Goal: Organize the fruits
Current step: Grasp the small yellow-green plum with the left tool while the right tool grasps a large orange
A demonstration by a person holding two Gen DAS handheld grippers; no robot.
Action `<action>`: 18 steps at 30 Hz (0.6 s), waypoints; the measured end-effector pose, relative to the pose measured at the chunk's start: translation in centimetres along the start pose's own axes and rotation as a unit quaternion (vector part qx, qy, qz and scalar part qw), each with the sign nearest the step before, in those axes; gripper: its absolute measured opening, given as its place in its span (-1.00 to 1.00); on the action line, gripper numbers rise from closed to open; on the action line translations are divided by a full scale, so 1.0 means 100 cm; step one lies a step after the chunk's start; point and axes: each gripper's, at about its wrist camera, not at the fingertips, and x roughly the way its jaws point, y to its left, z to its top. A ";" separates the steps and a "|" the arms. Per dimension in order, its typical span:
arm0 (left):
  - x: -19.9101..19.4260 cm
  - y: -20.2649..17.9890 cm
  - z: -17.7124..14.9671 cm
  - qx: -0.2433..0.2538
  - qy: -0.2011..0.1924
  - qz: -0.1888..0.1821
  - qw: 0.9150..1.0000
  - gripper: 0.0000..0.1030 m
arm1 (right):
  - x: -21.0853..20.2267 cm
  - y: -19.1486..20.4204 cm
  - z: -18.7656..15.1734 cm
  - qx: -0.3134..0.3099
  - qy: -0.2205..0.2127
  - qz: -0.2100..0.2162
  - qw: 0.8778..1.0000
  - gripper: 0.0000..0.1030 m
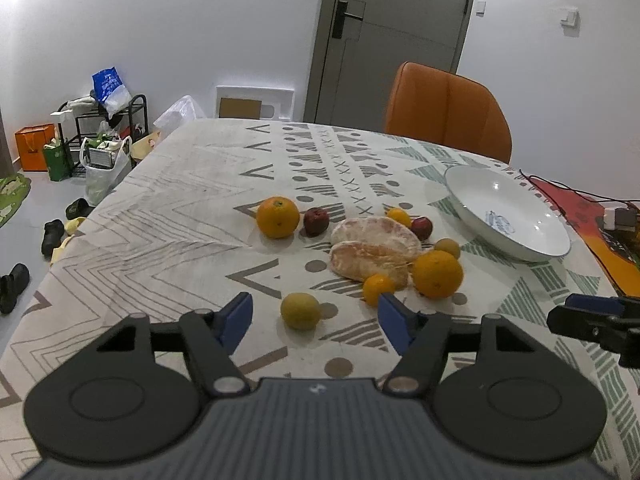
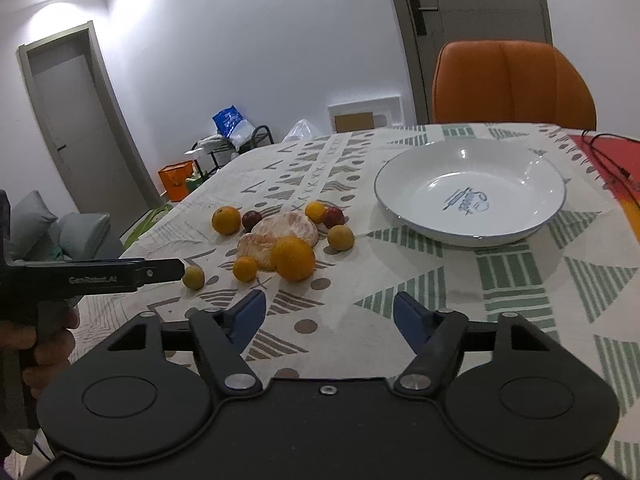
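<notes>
White walls and a grey door (image 1: 396,28) are seen behind a tabletop (image 1: 168,216) spread with a patterned cloth, an orange chair (image 1: 448,112) drawn up at its far side. A white plate (image 2: 470,192) with a blue motif is set empty on the cloth, to the right of the fruit and apart from it. Two peeled pomelo halves (image 1: 372,248) are ringed closely by oranges (image 1: 277,217), small red fruits (image 1: 316,221) and yellow-green ones (image 1: 300,311). The left gripper (image 1: 316,320) is held low, its blue fingers parted either side of the nearest yellow-green fruit without pressing it. The right gripper (image 2: 330,318) is held over bare cloth, fingers parted, nothing between them.
</notes>
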 end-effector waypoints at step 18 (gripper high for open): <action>0.038 0.014 -0.004 -0.022 0.019 0.011 1.000 -0.47 | 0.053 0.012 0.012 -0.013 0.024 0.022 0.999 0.23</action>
